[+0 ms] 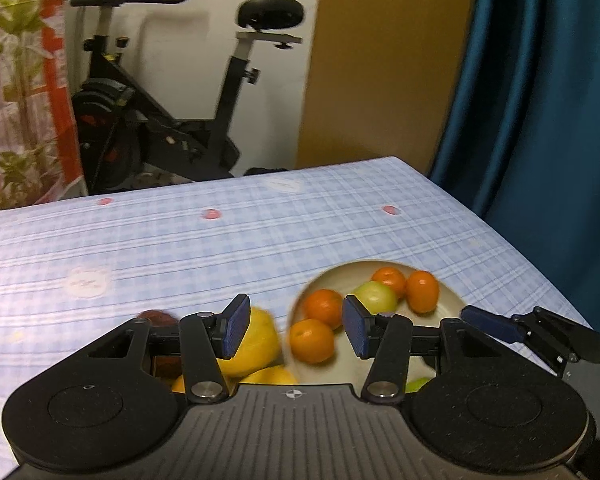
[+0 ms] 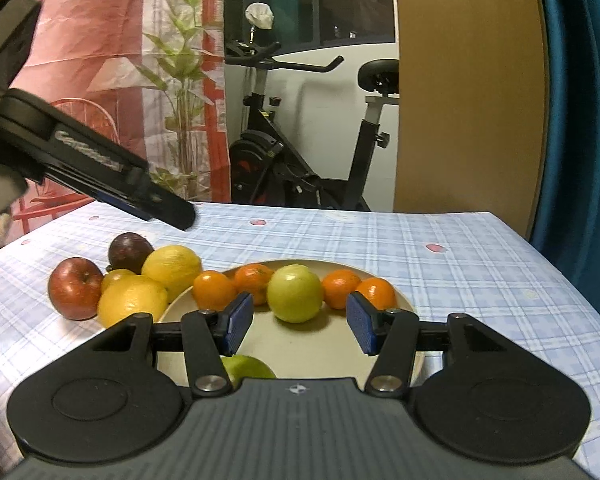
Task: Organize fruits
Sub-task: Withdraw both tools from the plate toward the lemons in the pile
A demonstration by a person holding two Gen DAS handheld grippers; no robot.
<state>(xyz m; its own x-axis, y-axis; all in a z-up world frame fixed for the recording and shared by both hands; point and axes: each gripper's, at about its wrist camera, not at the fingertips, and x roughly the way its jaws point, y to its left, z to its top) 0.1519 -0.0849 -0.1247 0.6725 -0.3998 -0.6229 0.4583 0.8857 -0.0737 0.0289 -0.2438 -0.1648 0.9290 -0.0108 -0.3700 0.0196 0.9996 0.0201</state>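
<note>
A beige plate point(image 2: 320, 344) holds several oranges point(image 2: 214, 290), a green apple point(image 2: 295, 293) and a second green fruit point(image 2: 249, 367) near its front rim. Left of the plate lie lemons point(image 2: 132, 300), a red apple point(image 2: 75, 288) and a dark purple fruit point(image 2: 130, 252). My right gripper point(image 2: 300, 326) is open and empty, low over the plate in front of the green apple. My left gripper point(image 1: 296, 330) is open and empty above the plate's point(image 1: 448, 304) left rim, an orange point(image 1: 312, 340) and a lemon point(image 1: 256, 340) below it. It also shows in the right wrist view point(image 2: 168, 206).
The table wears a blue checked cloth point(image 1: 180, 248); its far edge and right edge are close. An exercise bike point(image 1: 160, 92), a wooden panel point(image 1: 384, 60) and a blue curtain point(image 1: 540, 80) stand behind. The right gripper's fingers point(image 1: 488, 322) reach in at the plate's right.
</note>
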